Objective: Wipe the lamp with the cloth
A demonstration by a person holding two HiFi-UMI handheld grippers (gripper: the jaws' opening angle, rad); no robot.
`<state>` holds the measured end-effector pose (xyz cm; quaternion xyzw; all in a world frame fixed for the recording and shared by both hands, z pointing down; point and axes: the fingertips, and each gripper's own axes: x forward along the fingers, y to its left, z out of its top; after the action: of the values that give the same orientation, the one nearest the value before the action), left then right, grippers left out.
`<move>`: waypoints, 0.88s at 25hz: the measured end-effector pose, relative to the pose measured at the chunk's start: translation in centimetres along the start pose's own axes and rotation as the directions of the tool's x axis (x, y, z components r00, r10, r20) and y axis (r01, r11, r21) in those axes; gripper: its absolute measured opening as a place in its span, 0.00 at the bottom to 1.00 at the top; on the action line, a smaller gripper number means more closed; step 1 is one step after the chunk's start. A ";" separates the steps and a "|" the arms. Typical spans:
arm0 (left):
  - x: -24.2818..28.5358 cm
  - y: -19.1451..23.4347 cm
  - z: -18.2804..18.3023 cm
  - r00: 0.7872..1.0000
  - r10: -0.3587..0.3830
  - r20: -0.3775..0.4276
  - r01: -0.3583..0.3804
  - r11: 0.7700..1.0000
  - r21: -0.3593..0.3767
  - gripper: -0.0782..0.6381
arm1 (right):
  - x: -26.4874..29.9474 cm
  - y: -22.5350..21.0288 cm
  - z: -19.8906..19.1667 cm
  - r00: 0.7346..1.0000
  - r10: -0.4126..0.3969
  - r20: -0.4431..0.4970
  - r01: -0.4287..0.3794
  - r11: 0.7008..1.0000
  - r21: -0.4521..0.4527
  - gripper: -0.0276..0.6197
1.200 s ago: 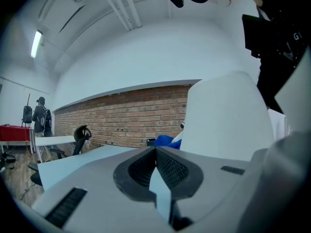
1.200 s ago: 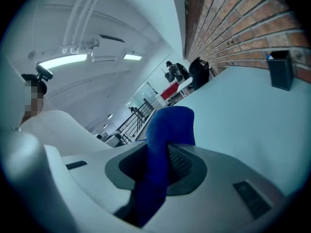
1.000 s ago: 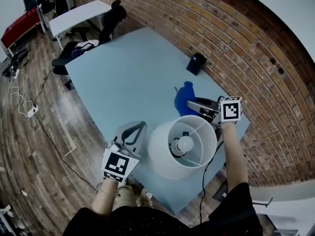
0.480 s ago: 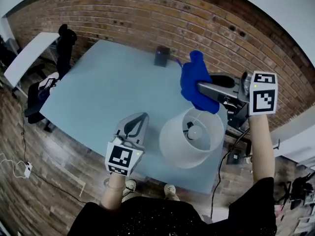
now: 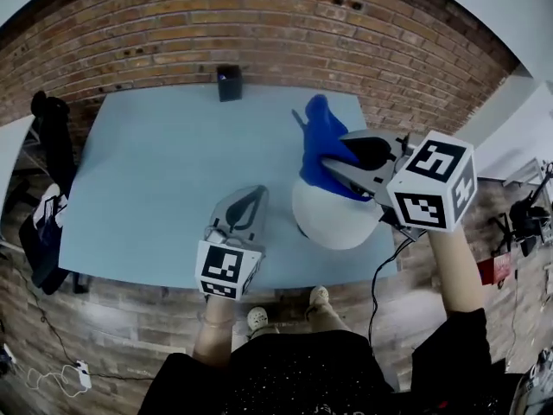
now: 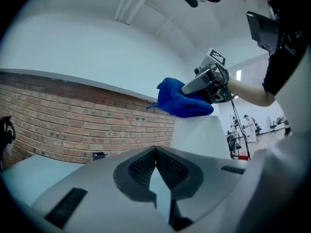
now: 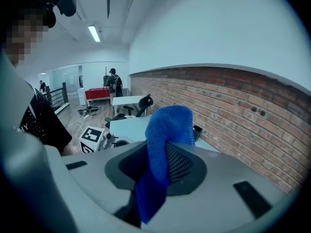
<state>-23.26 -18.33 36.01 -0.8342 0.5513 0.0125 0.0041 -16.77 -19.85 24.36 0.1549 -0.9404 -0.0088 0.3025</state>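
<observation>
Left hand-held gripper (image 5: 254, 194): jaws together, empty, just left of the lamp (image 5: 339, 220) on the worktop (image 5: 147, 171). Right hand-held gripper (image 5: 339, 161): clamped on the blue cloth (image 5: 320, 138), which hangs beyond its tips over the shade's top. Judgement: wiping barely begun; the shade's sides are not yet done.

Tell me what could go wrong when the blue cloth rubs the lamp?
The lamp stands close to the near edge of the table, and the left tongs sit shut beside it, not holding it, so a push might tip it. The right tongs pinch only part of the cloth, so it might slip out. The cord hanging off the table might snag.
</observation>
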 end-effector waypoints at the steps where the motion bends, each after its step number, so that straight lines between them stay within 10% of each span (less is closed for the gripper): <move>1: 0.1 -0.2 0.0 1.000 -0.017 0.004 0.017 1.000 -0.007 0.12 | 0.2 0.3 -0.3 0.999 -0.037 -0.007 0.037 0.999 0.002 0.19; 6: 0.5 -0.8 0.3 0.997 -0.070 0.033 0.072 0.996 -0.049 0.12 | 0.9 1.2 -1.8 0.965 -0.264 0.000 0.264 0.965 0.002 0.19; 13: -0.7 -0.1 0.3 0.995 -0.085 0.048 0.088 0.994 -0.064 0.12 | 2.1 2.9 -4.0 0.831 -0.552 0.070 0.543 0.832 0.118 0.19; 22: -2.8 1.3 -0.7 0.999 -0.044 0.019 0.045 0.998 -0.049 0.12 | 5.2 3.5 -8.6 0.728 -0.680 0.087 0.638 0.719 0.277 0.19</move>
<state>-25.55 -16.31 36.78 -0.8459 0.5322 0.0336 -0.0113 -16.90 -17.43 34.70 0.5127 -0.8409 -0.0226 0.1719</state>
